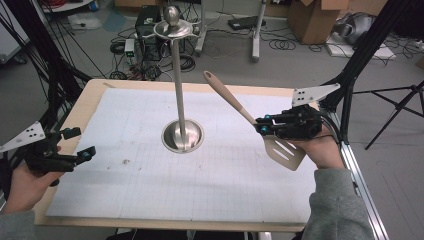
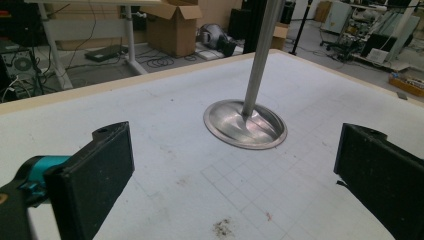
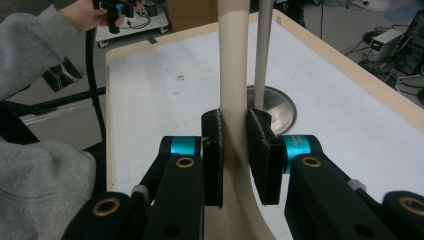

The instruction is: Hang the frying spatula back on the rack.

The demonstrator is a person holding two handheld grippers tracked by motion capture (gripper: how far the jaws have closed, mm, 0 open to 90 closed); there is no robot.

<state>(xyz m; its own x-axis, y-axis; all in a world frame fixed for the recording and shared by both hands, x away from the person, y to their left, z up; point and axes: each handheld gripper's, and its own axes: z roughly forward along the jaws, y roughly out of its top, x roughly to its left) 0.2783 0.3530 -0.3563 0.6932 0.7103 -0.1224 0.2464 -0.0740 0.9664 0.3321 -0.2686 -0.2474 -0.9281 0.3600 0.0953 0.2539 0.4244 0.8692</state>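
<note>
Table: a pale wooden table (image 1: 90, 95) covered with a white gridded mat (image 1: 150, 165) is seen from above; both grippers are held over its near half.
Stand: a tall polished steel utensil stand (image 1: 179, 95) with a dished round base and a ringed top is set upright at the mat's middle.
Spatula: a beige slotted spatula with a wooden handle (image 1: 235, 102) is held in the air right of the stand, handle tip tilted up toward the ring, blade low.
Right gripper (image 1: 264, 126): the jaws are clamped on the spatula's neck just above the blade.
Left gripper (image 1: 75, 145): the jaws are held wide apart on nothing, near the left edge.
Step judged: hanging is likely intended; the handle tip should be guided to the ring slowly, the pole kept untouched.
</note>
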